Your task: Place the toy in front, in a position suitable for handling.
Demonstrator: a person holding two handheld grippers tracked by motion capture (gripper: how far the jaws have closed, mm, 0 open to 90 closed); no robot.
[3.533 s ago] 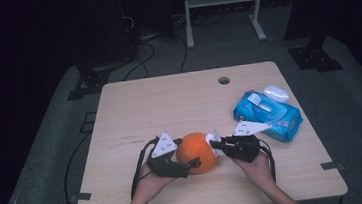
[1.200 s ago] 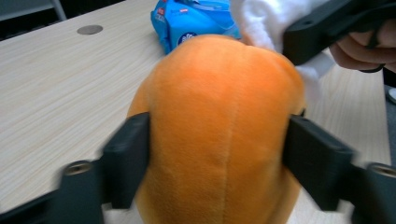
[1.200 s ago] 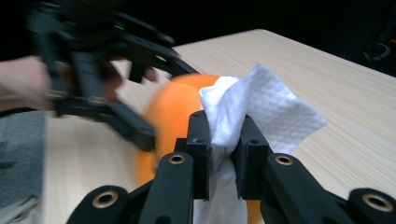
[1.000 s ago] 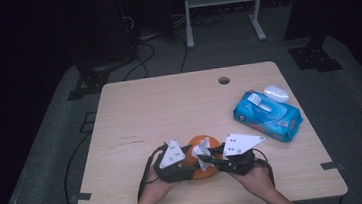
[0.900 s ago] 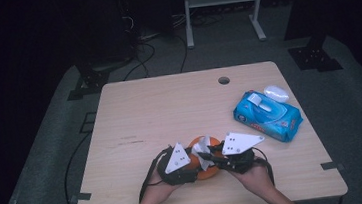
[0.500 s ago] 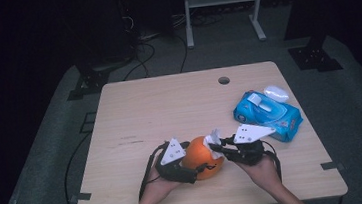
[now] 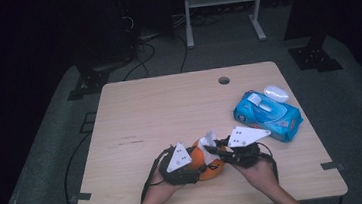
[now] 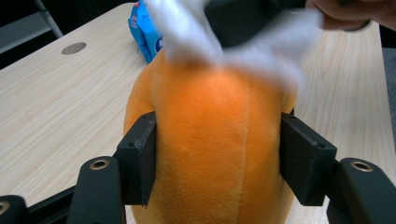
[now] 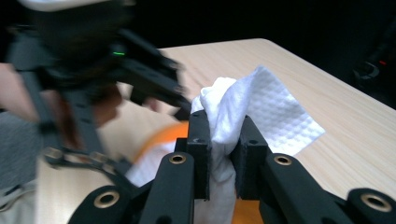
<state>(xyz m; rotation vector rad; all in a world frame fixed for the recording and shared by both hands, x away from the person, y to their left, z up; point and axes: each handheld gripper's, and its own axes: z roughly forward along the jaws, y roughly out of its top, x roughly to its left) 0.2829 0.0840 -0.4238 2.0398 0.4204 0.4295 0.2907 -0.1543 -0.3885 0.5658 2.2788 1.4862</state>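
Observation:
An orange plush toy rests near the table's front edge between both hands. My left gripper comes at it from the left. In the left gripper view its pads press the toy from both sides, and the jaws have just been closing on it. My right gripper sits to the right, shut on a bunched white wipe. In the right gripper view the wipe is pinched between the jaws and lies over the top of the toy.
A blue pack of wipes lies at the right of the wooden table, with a small white object just behind it. A round cable hole is at the far edge. Dark floor and stands surround the table.
The two grippers, close together over the toy a second ago, have drawn apart. The right one has shifted right with the wipe, and the left has stayed on the toy.

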